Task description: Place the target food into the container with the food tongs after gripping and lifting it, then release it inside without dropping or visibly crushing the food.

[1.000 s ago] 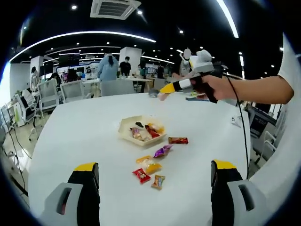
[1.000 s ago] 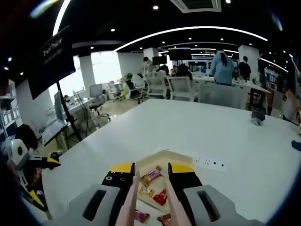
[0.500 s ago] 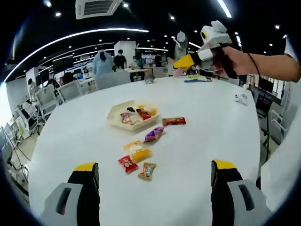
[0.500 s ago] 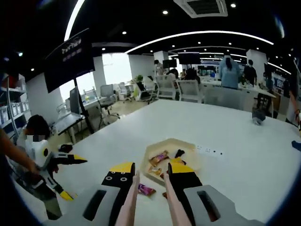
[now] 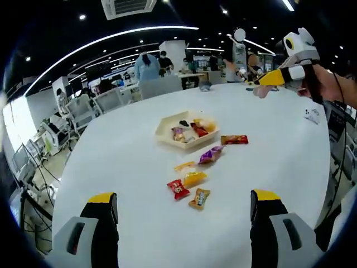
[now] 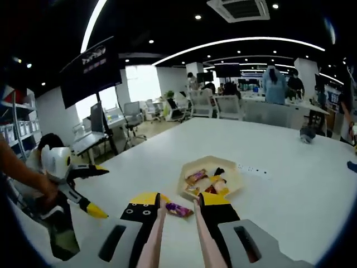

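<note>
A beige tray [image 5: 162, 130] holding several wrapped sweets sits mid-table. Loose sweets trail toward me from it: a red-brown bar [image 5: 234, 139], a purple one [image 5: 210, 154], a yellow one [image 5: 191, 177], a red one [image 5: 178, 188] and a gold one [image 5: 199, 198]. My left gripper [image 5: 184, 196] is wide open with nothing in it, low over the table near the gold sweet. My right gripper [image 6: 180, 202] is shut on pink food tongs [image 6: 155, 234], whose arms stand slightly apart. The purple sweet [image 6: 178, 209] lies just past the tong tips, before the tray [image 6: 210, 161]. The right gripper [image 5: 279, 76] hangs high at the far right.
The round white table [image 5: 122, 167] has bare room on all sides of the sweets. A white power strip [image 6: 254, 169] lies behind the tray. The left gripper [image 6: 83, 187], held in a hand, shows open at the left. Chairs, desks and people stand beyond the table.
The right gripper with the tongs has pulled back from over the tray, which now lies beyond the tong tips. In the right gripper view, more of the left gripper shows. Sweets have not moved.
</note>
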`<state>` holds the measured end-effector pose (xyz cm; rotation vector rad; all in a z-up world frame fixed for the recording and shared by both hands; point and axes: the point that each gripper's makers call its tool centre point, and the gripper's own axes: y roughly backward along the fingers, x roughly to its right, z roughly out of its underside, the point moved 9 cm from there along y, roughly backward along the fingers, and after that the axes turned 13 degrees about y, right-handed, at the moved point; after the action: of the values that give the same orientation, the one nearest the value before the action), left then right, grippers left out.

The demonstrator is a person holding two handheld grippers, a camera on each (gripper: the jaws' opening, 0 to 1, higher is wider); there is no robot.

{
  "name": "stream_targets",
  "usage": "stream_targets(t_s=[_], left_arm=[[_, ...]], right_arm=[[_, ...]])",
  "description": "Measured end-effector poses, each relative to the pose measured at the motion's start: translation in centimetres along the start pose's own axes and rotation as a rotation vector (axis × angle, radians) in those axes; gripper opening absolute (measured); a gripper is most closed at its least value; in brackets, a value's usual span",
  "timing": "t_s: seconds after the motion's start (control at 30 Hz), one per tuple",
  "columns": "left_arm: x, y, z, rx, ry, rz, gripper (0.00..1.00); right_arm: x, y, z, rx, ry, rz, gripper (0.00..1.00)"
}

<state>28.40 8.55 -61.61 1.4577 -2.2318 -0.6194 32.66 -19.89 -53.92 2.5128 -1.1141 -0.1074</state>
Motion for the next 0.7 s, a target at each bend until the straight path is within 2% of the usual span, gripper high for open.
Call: stream_targets(t_s=[0.03, 0.07, 0.13, 0.17, 0.23, 0.3, 0.43, 0.47, 0.6, 0.63, 0.7], left_arm=[[0.3, 0.0, -0.3, 0.004, 0.011, 0.018, 1.0], [0.7, -0.2, -0.7, 0.053, 0.032, 0.057, 1.0], [1.0, -0.1, -1.0, 0.058, 0.04, 0.08, 1.0], [1.5, 0.0, -1.3, 0.086, 0.033, 0.125, 1.0], [1.9, 0.3, -1.5, 0.087, -0.006, 0.162, 1.0], [2.5, 0.9, -1.6, 0.068, 0.0, 0.209, 1.0], [2.2, 1.9, -2.0, 0.092, -0.017, 0.245, 1.0], [2.0, 2.2, -1.9, 0.096, -0.024, 0.252, 1.0], [1.3, 2.9, -1.4, 0.083, -0.059, 0.268, 1.0], [1.1, 3.2, -1.1, 0.058, -0.059, 0.279, 1.0], [1.1, 3.4, -0.7, 0.045, -0.066, 0.291, 1.0]], right_arm=[[-0.2, 0.1, -0.2, 0.007, -0.012, -0.002, 0.27], [-0.5, 0.2, -0.3, 0.006, -0.015, 0.005, 0.27], [-0.8, 0.2, -0.3, -0.003, -0.007, 0.01, 0.27], [-1.0, 0.2, -0.2, -0.009, -0.01, 0.019, 0.27], [-1.6, 0.1, 0.0, -0.031, -0.005, 0.027, 0.27], [-2.3, 0.3, 0.1, -0.038, -0.007, 0.052, 0.27], [-3.5, 0.5, 0.2, -0.051, -0.013, 0.086, 0.27], [-3.8, 0.4, 0.3, -0.072, -0.01, 0.093, 0.27], [-4.6, 0.6, 0.3, -0.078, -0.004, 0.124, 0.27], [-5.0, 0.8, 0.3, -0.08, -0.003, 0.127, 0.27], [-5.3, 1.1, 0.3, -0.074, 0.019, 0.163, 0.27]])
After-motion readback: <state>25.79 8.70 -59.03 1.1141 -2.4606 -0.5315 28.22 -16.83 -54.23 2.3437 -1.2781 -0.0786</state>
